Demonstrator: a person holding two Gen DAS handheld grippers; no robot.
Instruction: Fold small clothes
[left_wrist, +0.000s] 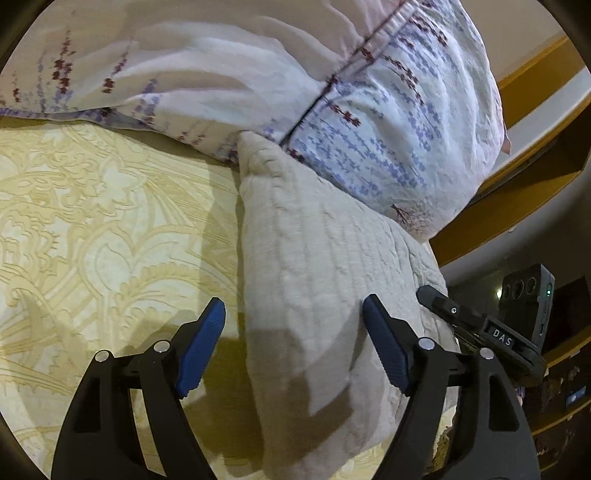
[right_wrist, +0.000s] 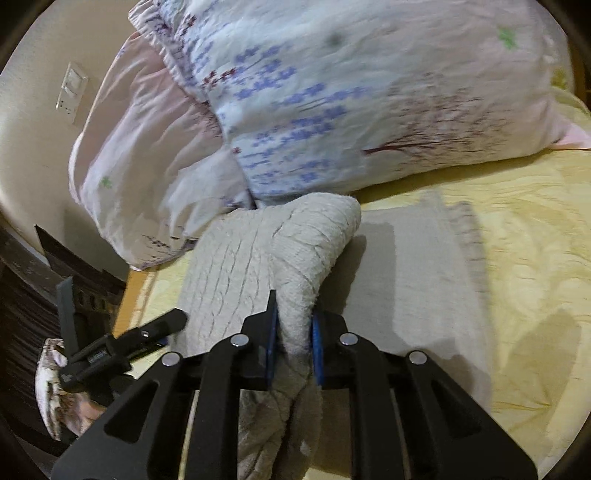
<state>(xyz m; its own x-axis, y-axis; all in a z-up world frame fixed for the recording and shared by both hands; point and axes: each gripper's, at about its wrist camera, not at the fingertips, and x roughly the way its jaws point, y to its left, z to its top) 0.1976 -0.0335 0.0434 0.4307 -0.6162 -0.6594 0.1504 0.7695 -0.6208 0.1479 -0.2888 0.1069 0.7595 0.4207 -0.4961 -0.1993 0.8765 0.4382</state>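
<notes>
A beige cable-knit garment (left_wrist: 314, 240) lies on the yellow patterned bedspread (left_wrist: 92, 221), with its far corner against a floral pillow. My left gripper (left_wrist: 295, 343) hovers over its near part, open, with the knit below and between the blue pads and neither pad pressing on it. In the right wrist view my right gripper (right_wrist: 295, 332) is shut on a bunched fold of the same garment (right_wrist: 236, 258) and holds that fold up off the flat part. One black finger (left_wrist: 443, 306) of the right gripper shows at the garment's right edge.
A large floral pillow (right_wrist: 314, 92) fills the back of the bed, behind the garment. The bedspread (right_wrist: 517, 240) stretches to the right of the cloth. The wooden bed frame (left_wrist: 498, 214) and dark furniture stand past the bed's edge. A wall switch (right_wrist: 72, 92) is at the left.
</notes>
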